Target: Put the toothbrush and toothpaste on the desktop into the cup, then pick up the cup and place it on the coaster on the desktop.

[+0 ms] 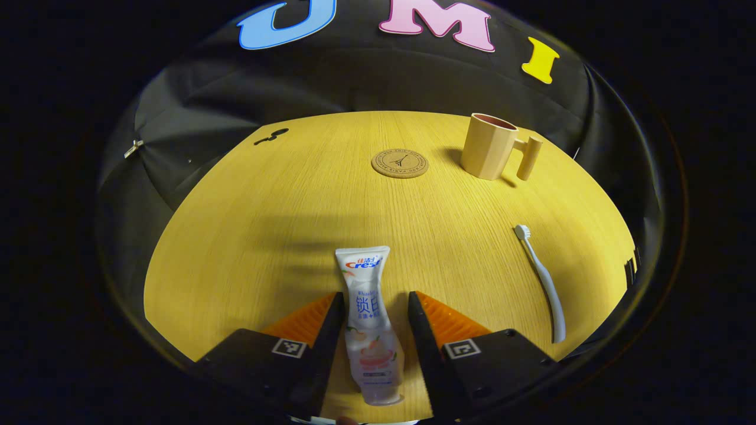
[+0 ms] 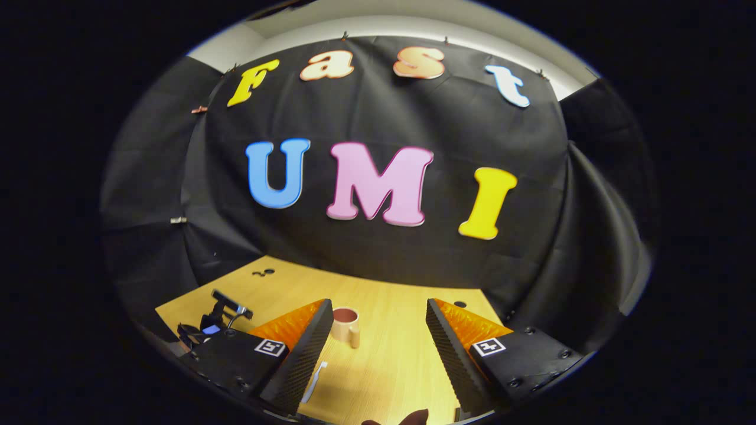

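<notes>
1. Progress first: nothing is in the cup yet, as far as I can judge. Every item lies or stands apart on the desktop (image 1: 248, 236), so both loading steps and the carry to the coaster are left.

2. Toothpaste (image 1: 369, 319), leftmost of the task's things in the left gripper view, lies flat with its flat crimped end pointing away from me. My left gripper (image 1: 373, 321) has its fingers spread on either side of the tube. The left one looks close to the tube's edge, the right one stands clear, so I count it as not gripped.

3. Coaster (image 1: 400, 163) sits bare near the far edge of the desktop, a round cork-coloured disc.

4. Cup (image 1: 490, 146) stands upright just right of the coaster and apart from it, handle turned right. I cannot see its whole inside from here.

5. Toothbrush (image 1: 541, 277) lies flat near the right edge, bristles toward the cup, well apart from the tube.

6. My right gripper (image 2: 378, 342) hangs spread and holds nothing, aimed above the desktop. In the right gripper view I see the cup between its fingers farther off.

7. Writing: the tube carries a "Crest" logo and large Chinese characters. I can't read the smaller print. The coaster has a tower emblem with ring lettering too small to make out.
</notes>
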The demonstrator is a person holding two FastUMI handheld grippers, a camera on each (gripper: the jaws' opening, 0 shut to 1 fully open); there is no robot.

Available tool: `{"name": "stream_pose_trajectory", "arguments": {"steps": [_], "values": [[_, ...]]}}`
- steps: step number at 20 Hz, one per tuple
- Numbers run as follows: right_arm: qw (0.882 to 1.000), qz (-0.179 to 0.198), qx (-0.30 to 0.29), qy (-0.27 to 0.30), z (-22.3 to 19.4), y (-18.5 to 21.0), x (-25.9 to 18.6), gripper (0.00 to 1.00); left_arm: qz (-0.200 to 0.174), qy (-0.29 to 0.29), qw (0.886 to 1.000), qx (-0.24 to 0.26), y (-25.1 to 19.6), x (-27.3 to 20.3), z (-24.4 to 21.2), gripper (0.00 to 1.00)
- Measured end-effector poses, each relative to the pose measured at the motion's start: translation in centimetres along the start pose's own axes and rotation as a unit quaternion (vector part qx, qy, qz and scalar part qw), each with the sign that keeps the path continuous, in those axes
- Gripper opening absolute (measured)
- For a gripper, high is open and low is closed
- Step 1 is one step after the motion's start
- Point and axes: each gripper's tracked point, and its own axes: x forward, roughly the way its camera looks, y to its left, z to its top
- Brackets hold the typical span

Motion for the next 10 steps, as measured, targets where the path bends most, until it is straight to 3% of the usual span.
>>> {"name": "stream_pose_trajectory", "arguments": {"steps": [1,4,5,8,9,10], "values": [[1.0,0.011,-0.002,0.02,-1.1,0.9,0.7,0.98,0.001,0.001,1.0,0.002,0.0,0.2,0.2,0.66],[0.995,0.047,-0.007,0.087,-6.3,3.8,2.8,0.98,-0.006,0.008,1.0,0.0,0.2,0.3,0.4,0.45],[0.993,0.054,-0.007,0.107,-8.0,4.5,3.3,0.98,-0.008,0.013,1.0,-0.005,0.2,0.4,0.4,0.48],[0.982,0.067,0.008,0.177,-13.4,6.7,5.3,0.97,-0.018,0.019,1.0,-0.014,0.3,0.4,0.5,0.38],[0.977,0.07,0.018,0.201,-15.0,7.5,5.8,0.98,-0.023,0.02,0.999,-0.012,0.3,0.4,0.6,0.41],[0.972,0.067,0.028,0.223,-16.7,7.9,6.3,0.98,-0.027,0.019,0.999,-0.007,0.3,0.4,0.6,0.35]]}}
